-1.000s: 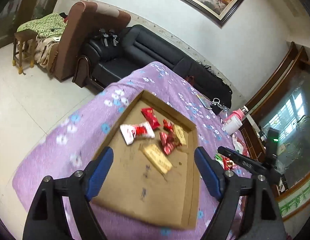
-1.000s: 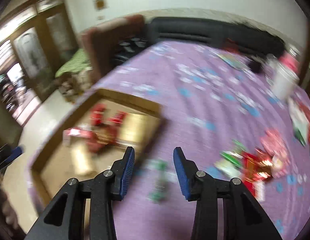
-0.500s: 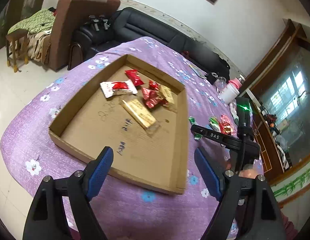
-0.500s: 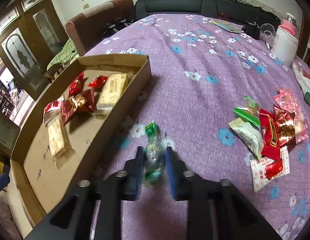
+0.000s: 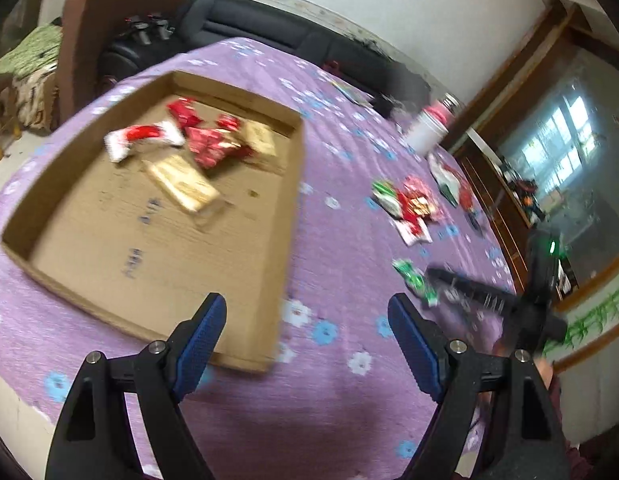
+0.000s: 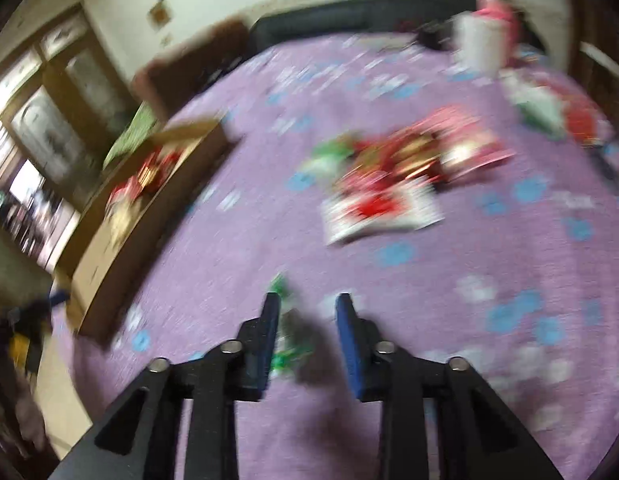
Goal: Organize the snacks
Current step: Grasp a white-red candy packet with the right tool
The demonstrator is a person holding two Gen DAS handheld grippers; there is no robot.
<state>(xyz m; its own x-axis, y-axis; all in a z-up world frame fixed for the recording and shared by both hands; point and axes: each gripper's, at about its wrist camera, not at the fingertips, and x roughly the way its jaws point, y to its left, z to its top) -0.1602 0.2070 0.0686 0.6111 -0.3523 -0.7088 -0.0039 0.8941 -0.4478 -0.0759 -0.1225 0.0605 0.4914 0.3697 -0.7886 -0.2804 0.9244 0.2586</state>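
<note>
My left gripper (image 5: 305,300) is open and empty, hovering over the purple flowered cloth just beyond the near right corner of the cardboard tray (image 5: 295,200). The tray holds several red, white and gold snack packs (image 5: 205,140). A small green wrapped candy (image 6: 289,336) sits between the jaws of my right gripper (image 6: 307,298), which are opening. The candy leans against the left pad, with a gap to the right pad. In the left wrist view the same candy (image 5: 413,280) shows at the tip of a black finger (image 5: 469,290). Both views are blurred.
A pile of loose red, white and green snacks (image 6: 393,172) lies mid-table, right of the tray (image 6: 121,240). A white jar with a pink lid (image 5: 427,128) stands at the far edge. A black sofa (image 5: 269,28) and brown armchair (image 5: 93,40) stand behind.
The right gripper closed on the green candy, swung right, away from the tray, and its jaws have parted again. The left gripper slid right along the tray's front, still open.
</note>
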